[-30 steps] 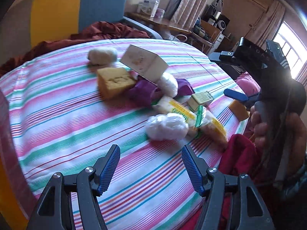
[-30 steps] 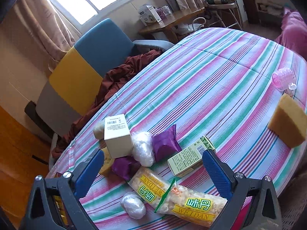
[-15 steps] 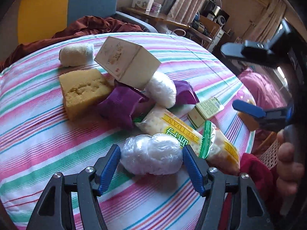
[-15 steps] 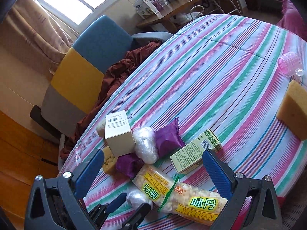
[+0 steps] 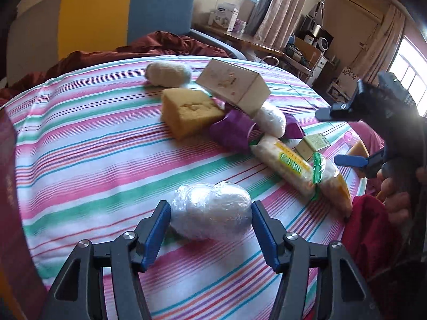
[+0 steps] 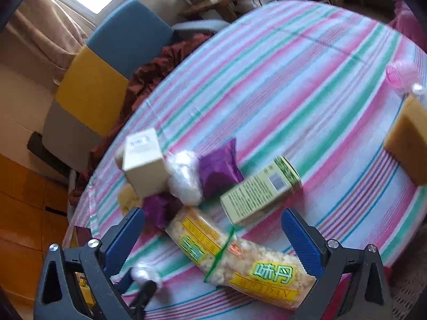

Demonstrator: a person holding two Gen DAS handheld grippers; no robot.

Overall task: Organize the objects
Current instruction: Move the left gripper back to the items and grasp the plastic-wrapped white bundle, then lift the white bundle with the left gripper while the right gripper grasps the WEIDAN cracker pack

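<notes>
Plastic-wrapped white bundle lay on the striped tablecloth, bracketed by the closing left gripper; grasping was judged underway. Firm closure before lifting was called for. Right gripper was held apart, empty.

Round counter covered in a pink, green, white and blue striped cloth, most of it bare, a dark red cloth bunched past its far edge. Clustered to one side: yellow sponge, cream wrapped roll near the far edge, white carton tilted on top of purple packets, clear-wrapped white bundle, two yellow-green snack packs end to end, small green box just beside them. Another clear-wrapped white bundle lies apart near the close edge; second yellow sponge and pink plastic item sit well apart at the other rim.
</notes>
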